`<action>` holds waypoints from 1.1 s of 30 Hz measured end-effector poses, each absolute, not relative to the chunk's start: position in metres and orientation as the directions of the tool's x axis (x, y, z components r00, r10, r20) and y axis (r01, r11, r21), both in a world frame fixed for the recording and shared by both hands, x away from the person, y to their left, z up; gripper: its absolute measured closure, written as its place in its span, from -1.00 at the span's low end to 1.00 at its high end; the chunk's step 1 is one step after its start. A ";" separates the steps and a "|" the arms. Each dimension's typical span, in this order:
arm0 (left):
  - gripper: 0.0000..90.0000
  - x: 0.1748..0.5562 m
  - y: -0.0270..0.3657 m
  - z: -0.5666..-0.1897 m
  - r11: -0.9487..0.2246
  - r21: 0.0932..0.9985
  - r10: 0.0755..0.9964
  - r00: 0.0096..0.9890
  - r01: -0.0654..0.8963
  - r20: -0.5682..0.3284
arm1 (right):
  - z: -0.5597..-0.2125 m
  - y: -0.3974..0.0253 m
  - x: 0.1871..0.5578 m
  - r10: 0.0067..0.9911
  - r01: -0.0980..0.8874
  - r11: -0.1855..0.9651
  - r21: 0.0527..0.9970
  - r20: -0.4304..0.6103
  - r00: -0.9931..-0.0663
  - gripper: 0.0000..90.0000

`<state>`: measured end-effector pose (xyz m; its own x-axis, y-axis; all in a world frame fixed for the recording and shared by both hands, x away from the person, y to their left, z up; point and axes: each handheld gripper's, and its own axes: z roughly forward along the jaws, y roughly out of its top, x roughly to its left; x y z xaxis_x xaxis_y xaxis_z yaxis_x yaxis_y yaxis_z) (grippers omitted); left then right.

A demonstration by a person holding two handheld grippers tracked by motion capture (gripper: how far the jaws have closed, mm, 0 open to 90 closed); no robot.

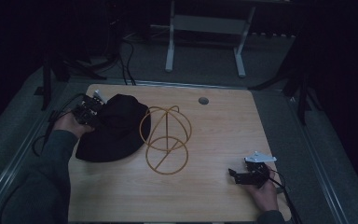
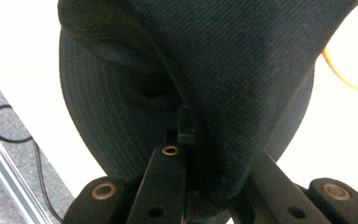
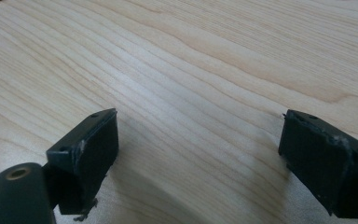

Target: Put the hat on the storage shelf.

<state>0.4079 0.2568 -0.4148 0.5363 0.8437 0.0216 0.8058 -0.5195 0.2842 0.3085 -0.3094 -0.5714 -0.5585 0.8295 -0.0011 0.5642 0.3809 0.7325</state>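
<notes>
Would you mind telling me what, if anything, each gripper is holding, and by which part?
The left gripper pinches the black hat by a fold of fabric at its edge. The right gripper holds nothing; its jaws stand open over the table.

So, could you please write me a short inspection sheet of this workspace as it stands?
Surface: light wooden table, round hole near the far edge.
Job's things: black hat at the left; gold wire stand beside it, their edges overlapping.
Clutter: nothing seen.
Grippers: left tongs shut on the hat's fabric; right tongs open over bare wood, holding nothing.
Cables: black leads on the floor beyond the table.
Surroundings: dark room, grey carpet, white table frame behind.
</notes>
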 end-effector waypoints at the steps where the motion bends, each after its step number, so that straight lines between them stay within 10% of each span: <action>1: 0.96 0.407 0.257 -0.413 -0.522 0.287 0.841 0.540 0.803 0.021 | -0.571 -0.309 0.308 0.830 0.565 0.381 0.732 -0.001 -0.558 -0.74; 33: 0.96 0.384 0.277 -0.366 -0.505 0.417 0.807 0.584 0.756 -0.082 | -0.571 -0.309 0.308 0.830 0.565 0.381 0.732 -0.001 -0.557 -0.74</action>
